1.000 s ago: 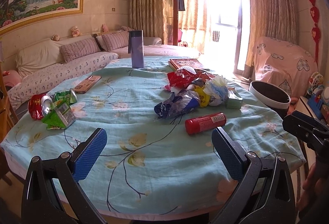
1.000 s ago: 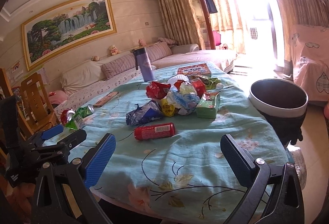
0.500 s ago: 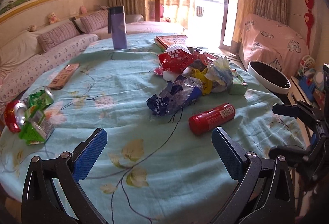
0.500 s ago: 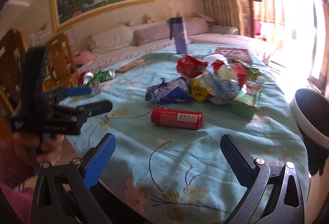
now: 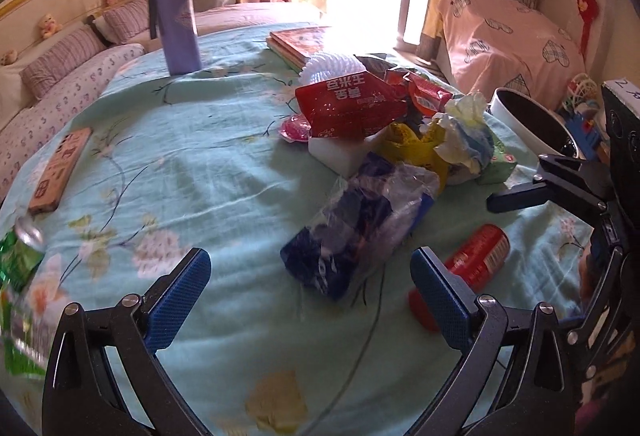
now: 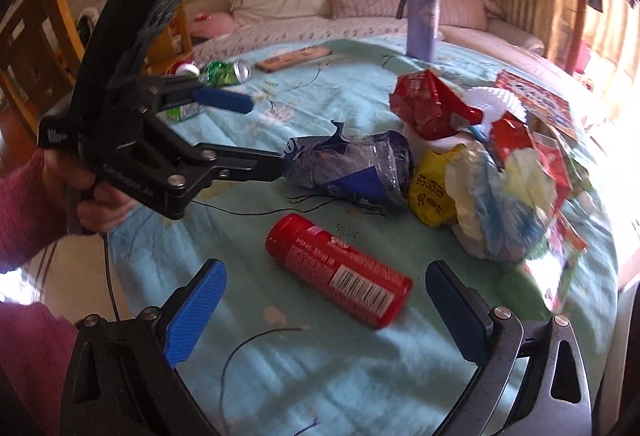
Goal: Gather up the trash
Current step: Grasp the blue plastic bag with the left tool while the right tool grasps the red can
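Both tongs released: left tongs [image 5: 306, 286] straddle the blue wrapper [image 5: 356, 228], right tongs [image 6: 322, 306] frame the red canister [image 6: 338, 270], poised for pickup off the worktop [image 5: 200, 172].

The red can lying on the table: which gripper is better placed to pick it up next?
Right, probably. The open right gripper has the red can lying centred just ahead of its fingers. The left gripper faces the blue plastic bag.

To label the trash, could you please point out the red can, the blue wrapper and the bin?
red can [image 6: 340, 270], right wrist view, label.
blue wrapper [image 5: 352, 232], left wrist view, middle.
bin [image 5: 516, 112], left wrist view, white rim.
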Demonstrator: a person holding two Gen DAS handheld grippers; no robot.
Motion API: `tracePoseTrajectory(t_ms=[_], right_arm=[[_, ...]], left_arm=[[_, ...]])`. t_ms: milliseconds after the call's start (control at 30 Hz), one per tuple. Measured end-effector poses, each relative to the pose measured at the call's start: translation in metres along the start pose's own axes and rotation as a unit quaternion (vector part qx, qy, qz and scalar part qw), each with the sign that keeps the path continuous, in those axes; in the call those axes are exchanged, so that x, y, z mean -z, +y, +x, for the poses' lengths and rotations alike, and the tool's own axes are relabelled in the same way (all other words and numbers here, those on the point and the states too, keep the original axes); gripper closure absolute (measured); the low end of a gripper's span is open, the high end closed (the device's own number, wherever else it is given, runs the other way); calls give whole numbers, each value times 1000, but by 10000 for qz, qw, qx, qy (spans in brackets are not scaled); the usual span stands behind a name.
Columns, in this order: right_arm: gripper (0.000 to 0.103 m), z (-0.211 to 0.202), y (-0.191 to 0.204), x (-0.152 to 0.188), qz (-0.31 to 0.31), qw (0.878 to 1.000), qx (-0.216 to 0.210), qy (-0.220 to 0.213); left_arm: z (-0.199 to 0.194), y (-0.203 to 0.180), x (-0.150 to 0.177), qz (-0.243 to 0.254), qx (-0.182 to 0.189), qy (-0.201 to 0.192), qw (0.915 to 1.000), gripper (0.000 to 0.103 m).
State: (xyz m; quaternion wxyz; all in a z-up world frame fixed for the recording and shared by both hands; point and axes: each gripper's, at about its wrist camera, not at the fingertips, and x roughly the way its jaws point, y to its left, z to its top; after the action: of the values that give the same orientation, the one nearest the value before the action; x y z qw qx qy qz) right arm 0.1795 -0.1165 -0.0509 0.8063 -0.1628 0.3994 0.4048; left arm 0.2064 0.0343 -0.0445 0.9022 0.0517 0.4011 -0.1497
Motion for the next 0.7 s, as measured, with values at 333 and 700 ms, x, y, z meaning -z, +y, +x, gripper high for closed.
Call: tracePoseTrajectory(t_ms=[333, 700], right_arm=[[42, 25, -14, 9, 57, 9980, -434, 462], [66, -47, -42, 82, 1878, 9819, 223, -102]], left_arm=[[33, -12, -15, 286, 583, 355, 9973, 41], [1, -50, -4, 325, 879, 122, 9955, 65]])
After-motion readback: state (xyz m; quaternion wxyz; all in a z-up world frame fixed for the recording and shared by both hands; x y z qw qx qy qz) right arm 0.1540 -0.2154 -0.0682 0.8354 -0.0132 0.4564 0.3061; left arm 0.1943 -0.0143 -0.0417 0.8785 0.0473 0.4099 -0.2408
